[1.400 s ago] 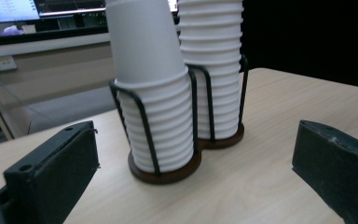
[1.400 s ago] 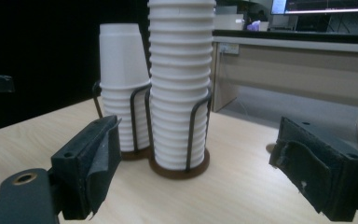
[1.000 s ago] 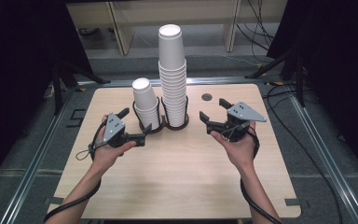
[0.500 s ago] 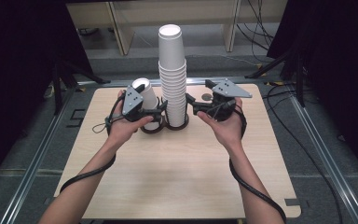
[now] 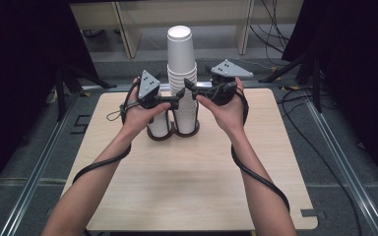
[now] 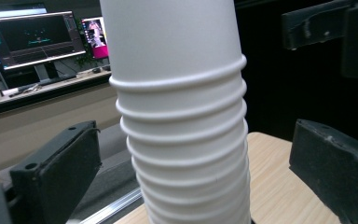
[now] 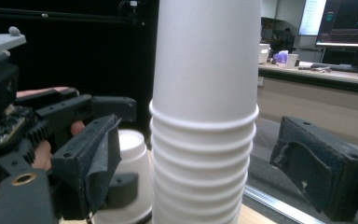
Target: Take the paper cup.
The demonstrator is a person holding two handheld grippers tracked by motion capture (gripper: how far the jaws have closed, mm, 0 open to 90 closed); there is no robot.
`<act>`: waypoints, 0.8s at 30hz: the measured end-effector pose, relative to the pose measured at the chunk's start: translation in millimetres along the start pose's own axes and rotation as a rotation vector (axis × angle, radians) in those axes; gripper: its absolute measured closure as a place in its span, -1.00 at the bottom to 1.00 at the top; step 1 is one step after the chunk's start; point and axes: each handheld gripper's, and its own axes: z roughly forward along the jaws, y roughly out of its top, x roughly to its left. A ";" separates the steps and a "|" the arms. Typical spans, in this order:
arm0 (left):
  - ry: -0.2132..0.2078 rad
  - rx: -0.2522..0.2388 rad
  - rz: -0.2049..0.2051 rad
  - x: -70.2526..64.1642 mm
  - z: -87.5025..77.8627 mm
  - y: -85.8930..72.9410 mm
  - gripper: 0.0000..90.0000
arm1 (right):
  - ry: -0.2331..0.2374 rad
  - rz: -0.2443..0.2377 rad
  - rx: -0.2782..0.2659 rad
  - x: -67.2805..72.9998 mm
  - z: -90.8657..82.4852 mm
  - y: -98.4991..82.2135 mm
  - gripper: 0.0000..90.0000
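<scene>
Both tools, left [image 5: 176,100] and right [image 5: 189,92] (jaws apart), flank the cup stack [image 5: 182,78].

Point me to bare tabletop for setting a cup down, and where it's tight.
Free: the near half of the table, between the forearms and out to both side edges, and the far right corner. Crowded: far centre, where the tall cup stack, the short stack, left tool and right tool bunch together.

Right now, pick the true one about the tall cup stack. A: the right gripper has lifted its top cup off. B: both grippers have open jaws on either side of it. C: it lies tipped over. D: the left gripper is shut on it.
B: the tall cup stack stands upright, and each gripper view shows it between spread jaws with gaps on both sides, left gripper and right gripper alike.
</scene>
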 end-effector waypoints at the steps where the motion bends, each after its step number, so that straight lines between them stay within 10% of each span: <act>1: -0.002 -0.001 0.000 0.4 2.7 1.7 -0.97 | -0.003 -0.007 0.001 -1.3 2.9 3.2 -0.67; 24: 0.012 0.012 -0.011 6.3 35.4 9.4 -0.96 | 0.008 -0.010 0.014 -13.7 51.7 51.7 -0.67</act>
